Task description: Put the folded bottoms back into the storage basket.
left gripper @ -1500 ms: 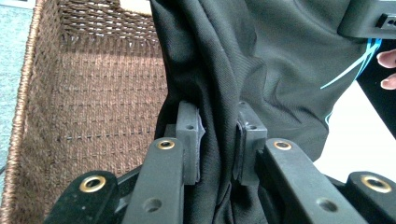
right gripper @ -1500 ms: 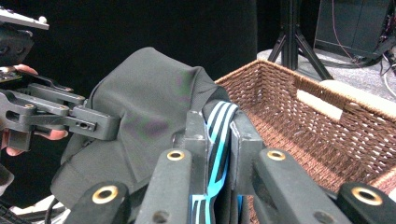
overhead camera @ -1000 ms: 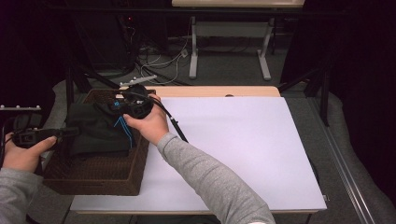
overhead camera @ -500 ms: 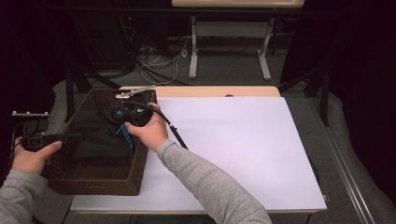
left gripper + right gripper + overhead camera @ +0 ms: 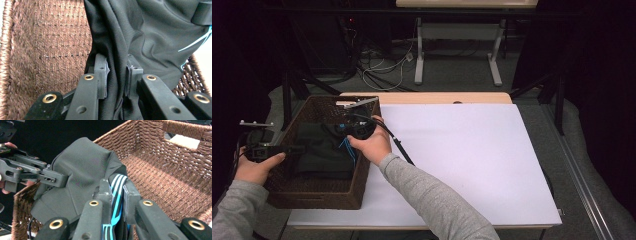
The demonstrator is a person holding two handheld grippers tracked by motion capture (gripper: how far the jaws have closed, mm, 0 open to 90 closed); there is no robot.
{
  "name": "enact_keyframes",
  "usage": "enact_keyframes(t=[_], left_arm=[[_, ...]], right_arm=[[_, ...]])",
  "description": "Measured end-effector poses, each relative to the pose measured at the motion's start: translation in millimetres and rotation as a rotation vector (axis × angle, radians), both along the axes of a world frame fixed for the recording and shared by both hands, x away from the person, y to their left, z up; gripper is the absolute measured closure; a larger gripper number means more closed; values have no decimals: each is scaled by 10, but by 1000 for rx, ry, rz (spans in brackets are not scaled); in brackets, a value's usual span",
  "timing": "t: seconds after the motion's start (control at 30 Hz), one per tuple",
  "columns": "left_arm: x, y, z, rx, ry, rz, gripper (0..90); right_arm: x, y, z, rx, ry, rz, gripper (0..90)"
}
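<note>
Inside the wicker basket [image 5: 314,192], both grippers are pinching the dark garment [image 5: 324,152], needing level, even lowering before release.

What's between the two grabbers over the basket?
Dark cloth stretches from the left gripper to the right gripper, both clamped on it, over the basket; seen in the right gripper view.

Legible text, labels, brands, numbers, signs: none. The dark garment [image 5: 82,167] carries only blue stripes, no lettering; the woven basket [image 5: 175,177] and the white table top [image 5: 472,150] are unmarked.
</note>
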State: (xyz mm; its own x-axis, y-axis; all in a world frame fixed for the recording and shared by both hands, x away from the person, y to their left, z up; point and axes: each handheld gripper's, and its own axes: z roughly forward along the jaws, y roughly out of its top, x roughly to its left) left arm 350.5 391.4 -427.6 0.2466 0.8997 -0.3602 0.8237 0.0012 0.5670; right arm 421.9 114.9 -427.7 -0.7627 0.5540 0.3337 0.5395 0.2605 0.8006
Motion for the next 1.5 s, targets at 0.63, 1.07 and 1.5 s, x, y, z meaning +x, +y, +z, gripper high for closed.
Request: enact_keyframes(t=[0.63, 1.07, 1.5], left_arm=[[166, -27, -86, 43, 21, 7, 753], [270, -3, -158, 46, 41, 20, 751], [395, -22, -208, 60, 60, 27, 752]], right_arm=[[80, 45, -153, -12, 11, -32, 800], [143, 75, -234, -24, 10, -52, 796], [253, 78, -325, -29, 15, -82, 793]])
